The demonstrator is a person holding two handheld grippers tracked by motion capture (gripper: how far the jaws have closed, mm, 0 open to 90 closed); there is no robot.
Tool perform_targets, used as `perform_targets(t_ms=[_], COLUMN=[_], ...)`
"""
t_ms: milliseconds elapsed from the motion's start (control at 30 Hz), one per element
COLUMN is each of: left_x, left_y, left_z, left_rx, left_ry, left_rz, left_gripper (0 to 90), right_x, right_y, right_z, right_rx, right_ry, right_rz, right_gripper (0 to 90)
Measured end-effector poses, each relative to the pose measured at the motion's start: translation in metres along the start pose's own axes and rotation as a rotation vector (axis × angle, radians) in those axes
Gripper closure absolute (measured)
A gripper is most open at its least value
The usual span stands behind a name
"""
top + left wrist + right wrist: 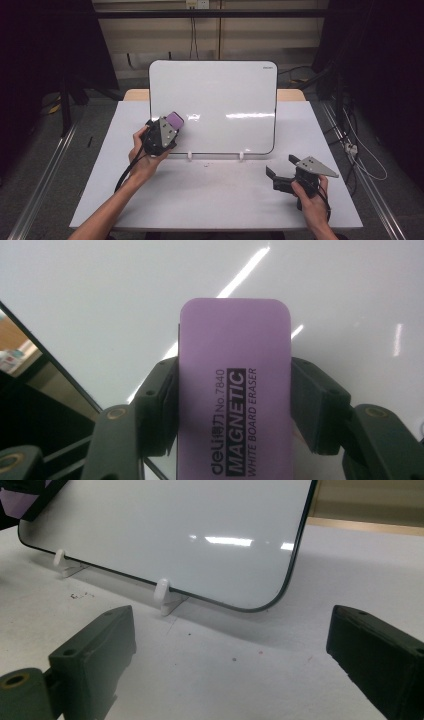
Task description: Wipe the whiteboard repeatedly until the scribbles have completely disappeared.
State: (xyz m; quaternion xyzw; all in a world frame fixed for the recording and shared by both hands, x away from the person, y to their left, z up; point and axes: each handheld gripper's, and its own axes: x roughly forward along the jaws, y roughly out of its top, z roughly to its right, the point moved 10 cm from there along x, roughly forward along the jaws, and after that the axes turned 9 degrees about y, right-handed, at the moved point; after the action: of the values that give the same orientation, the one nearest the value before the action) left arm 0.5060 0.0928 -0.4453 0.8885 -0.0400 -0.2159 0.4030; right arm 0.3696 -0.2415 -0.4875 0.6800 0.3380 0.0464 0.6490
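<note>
Eraser at the board, ready to wipe

Your left gripper (167,131) is clamped on the purple eraser (235,390), whose long axis runs straight out between the jaws. Ahead of it stands the whiteboard (220,95). Your right gripper (280,176) rests well apart, jaws wide and empty.

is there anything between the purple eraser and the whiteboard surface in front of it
Nothing visible does. The left gripper holds the eraser right up at the whiteboard, whose face looks bare.

A purple magnetic eraser (235,390) (black lettering on its back) lies flat against the upright whiteboard's (225,95) lower left.
</note>
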Motion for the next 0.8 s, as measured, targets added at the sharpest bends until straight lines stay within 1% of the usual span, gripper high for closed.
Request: perform_targets(t_ms=[67, 100, 133, 167, 200, 233, 267, 300, 333, 367, 400, 433, 467, 500, 533, 633, 733, 767, 800], left_x=[0.003, 0.004, 0.006, 0.008, 0.01, 0.011, 0.012, 0.013, 0.012, 0.012, 0.009, 0.009, 0.006, 0.004, 0.002, -0.003, -0.008, -0.01, -0.01], left_y=[0.003, 0.006, 0.008, 0.011, 0.014, 0.015, 0.016, 0.015, 0.014, 0.014, 0.011, 0.011, 0.006, 0.002, 0.0, -0.006, -0.014, -0.015, -0.015], left_z=[-0.011, -0.018, -0.026, -0.033, -0.041, -0.046, -0.049, -0.047, -0.046, -0.046, -0.038, -0.038, -0.028, -0.022, -0.017, -0.003, 0.011, 0.016, 0.016], left_rx=[-0.01, -0.014, -0.011, -0.015, -0.022, -0.031, -0.032, -0.033, -0.01, -0.01, 0.001, 0.001, 0.015, 0.015, 0.024, 0.043, 0.057, 0.08, 0.08], left_ry=[0.021, 0.031, 0.05, 0.058, 0.076, 0.085, 0.079, 0.081, 0.09, 0.09, 0.085, 0.085, 0.072, 0.064, 0.065, 0.052, 0.034, 0.035, 0.035], left_rz=[-0.001, -0.005, -0.006, -0.013, -0.011, -0.014, -0.014, -0.012, -0.008, -0.008, -0.003, -0.003, -0.002, 0.0, 0.005, 0.007, -0.005, -0.004, -0.004], left_gripper=[41.4, 41.4, 41.4, 41.3, 41.4, 41.4, 41.4, 41.4, 41.4, 41.4, 41.4, 41.4, 41.4, 41.3, 41.4, 41.3, 41.3, 41.3, 41.3], right_x=[0.001, 0.001, 0.001, 0.002, 0.002, 0.002, 0.002, 0.002, 0.001, 0.001, 0.0, 0.0, 0.0, 0.0, 0.0, 0.001, 0.002, 0.002, 0.003], right_y=[0.0, 0.0, 0.001, 0.001, 0.001, 0.001, 0.001, 0.001, 0.001, 0.001, 0.001, 0.001, 0.0, 0.0, 0.0, 0.0, 0.001, 0.001, 0.0], right_z=[0.0, 0.0, 0.0, 0.001, 0.001, 0.001, 0.001, 0.0, 0.0, 0.0, 0.001, 0.001, 0.001, 0.001, 0.001, 0.0, -0.001, -0.001, -0.002], right_rx=[0.003, 0.001, 0.002, 0.005, 0.005, 0.005, 0.005, 0.003, 0.004, 0.004, 0.004, 0.004, 0.005, 0.007, 0.008, 0.006, 0.0, 0.0, 0.001], right_ry=[0.001, 0.001, 0.001, 0.001, 0.0, 0.001, 0.003, 0.002, 0.001, 0.001, -0.001, -0.001, -0.002, -0.001, -0.001, 0.0, 0.002, 0.003, 0.005], right_rz=[0.0, 0.0, 0.002, 0.002, 0.001, 0.0, 0.001, 0.001, 0.002, 0.002, 0.003, 0.003, 0.004, 0.003, 0.002, -0.001, 0.0, 0.0, -0.003], right_gripper=[5.4, 5.4, 5.4, 5.4, 5.4, 5.4, 5.4, 5.4, 5.4, 5.4, 5.4, 5.4, 5.4, 5.4, 5.4, 5.4, 5.4, 5.4, 5.4])
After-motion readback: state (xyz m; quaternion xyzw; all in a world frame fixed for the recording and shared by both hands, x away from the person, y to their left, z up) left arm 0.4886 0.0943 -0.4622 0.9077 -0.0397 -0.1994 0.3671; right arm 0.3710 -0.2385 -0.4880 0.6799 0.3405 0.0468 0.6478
